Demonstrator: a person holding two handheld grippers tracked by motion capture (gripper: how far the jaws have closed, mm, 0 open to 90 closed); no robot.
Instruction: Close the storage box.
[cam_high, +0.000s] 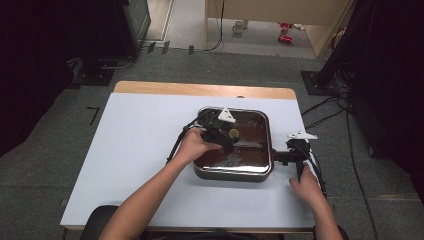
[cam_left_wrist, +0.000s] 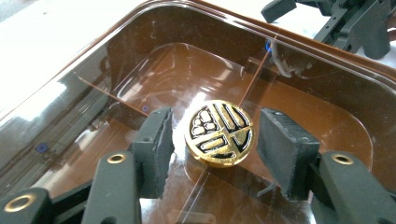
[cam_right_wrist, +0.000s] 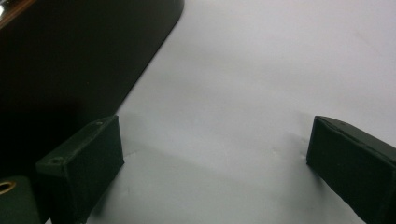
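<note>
A: Checking the left gripper (cam_left_wrist: 212, 140) now. Jaws stand apart, straddling the gold knob (cam_left_wrist: 219, 133) on the brown glass lid (cam_left_wrist: 140, 88). Pads are close on both sides of the knob but not pressing; I see gaps.

B: Where's the knob relative to the lid?

A: Dead centre of it. The lid sits flat on the steel pan (cam_high: 234, 172), and the pan is right of centre on the white table (cam_high: 130, 150). Knob is upright, round, low profile.

B: Step in hand?

A: My read: either about to pinch the knob or just off it. Lid is seated, not lifted. If the lid has to come off, the next move calls for closing squarely on the knob, pads low under its flare, then a straight lift.

B: Right gripper?

A: Right gripper (cam_high: 298, 150) rests on the table just right of the pan, near its rim. Jaws wide apart, nothing between them, bare table under them. The pan's dark side wall is just beside its left pad (cam_right_wrist: 81, 163).

B: Clearance?

A: Left of the pan there's plenty of open table for setting a lid down. Right of the pan it's tight: the right gripper is there and the table edge is near. The pan's front rim is close to the left hand (cam_high: 195, 146), so lift before swinging.
</note>
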